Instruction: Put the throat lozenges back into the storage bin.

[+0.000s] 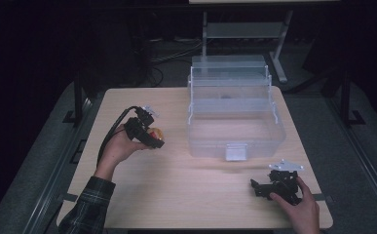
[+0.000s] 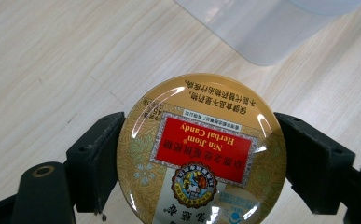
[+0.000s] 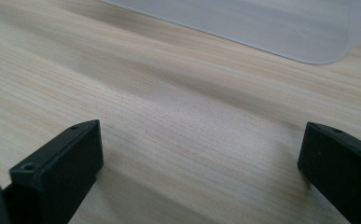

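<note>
The left tool [image 2: 201, 158] clamps a round candy tin [image 2: 201, 151] by its rim above the bench's [image 1: 176, 195] left side, beside the clear box [image 1: 235, 122]; stiff, light and glossy, it looks likely to slip, while the right tool [image 3: 201, 172] rests agape near the right front corner.
</note>
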Demonstrator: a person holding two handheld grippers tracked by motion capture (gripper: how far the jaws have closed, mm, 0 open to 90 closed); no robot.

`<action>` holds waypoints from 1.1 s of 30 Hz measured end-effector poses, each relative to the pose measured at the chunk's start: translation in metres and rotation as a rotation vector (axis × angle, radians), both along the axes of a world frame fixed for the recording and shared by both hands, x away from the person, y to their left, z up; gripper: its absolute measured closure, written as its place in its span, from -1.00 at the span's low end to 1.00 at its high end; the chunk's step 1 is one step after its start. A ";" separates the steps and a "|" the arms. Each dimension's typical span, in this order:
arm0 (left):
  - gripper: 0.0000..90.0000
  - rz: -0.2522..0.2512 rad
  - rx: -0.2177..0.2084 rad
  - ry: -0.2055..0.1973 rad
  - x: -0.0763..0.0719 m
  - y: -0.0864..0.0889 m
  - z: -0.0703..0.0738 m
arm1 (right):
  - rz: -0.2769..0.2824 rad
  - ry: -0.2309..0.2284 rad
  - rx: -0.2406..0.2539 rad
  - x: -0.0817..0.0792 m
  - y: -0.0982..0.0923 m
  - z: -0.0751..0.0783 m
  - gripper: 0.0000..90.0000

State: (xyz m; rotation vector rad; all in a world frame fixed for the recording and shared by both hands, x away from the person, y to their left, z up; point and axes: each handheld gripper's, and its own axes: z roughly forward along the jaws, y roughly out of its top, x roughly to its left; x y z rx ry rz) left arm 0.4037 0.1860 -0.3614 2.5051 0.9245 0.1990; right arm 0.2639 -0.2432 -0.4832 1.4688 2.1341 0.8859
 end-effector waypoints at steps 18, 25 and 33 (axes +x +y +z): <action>-0.56 -0.047 -0.006 -0.014 0.005 -0.022 0.020 | 0.000 0.000 0.000 0.000 0.000 0.000 -1.00; -0.56 -0.066 -0.007 -0.018 0.008 -0.031 0.026 | 0.000 0.000 0.000 0.000 0.000 0.000 -1.00; -0.56 -0.085 -0.009 -0.023 0.012 -0.044 0.032 | 0.000 0.000 0.000 0.000 0.000 0.000 -1.00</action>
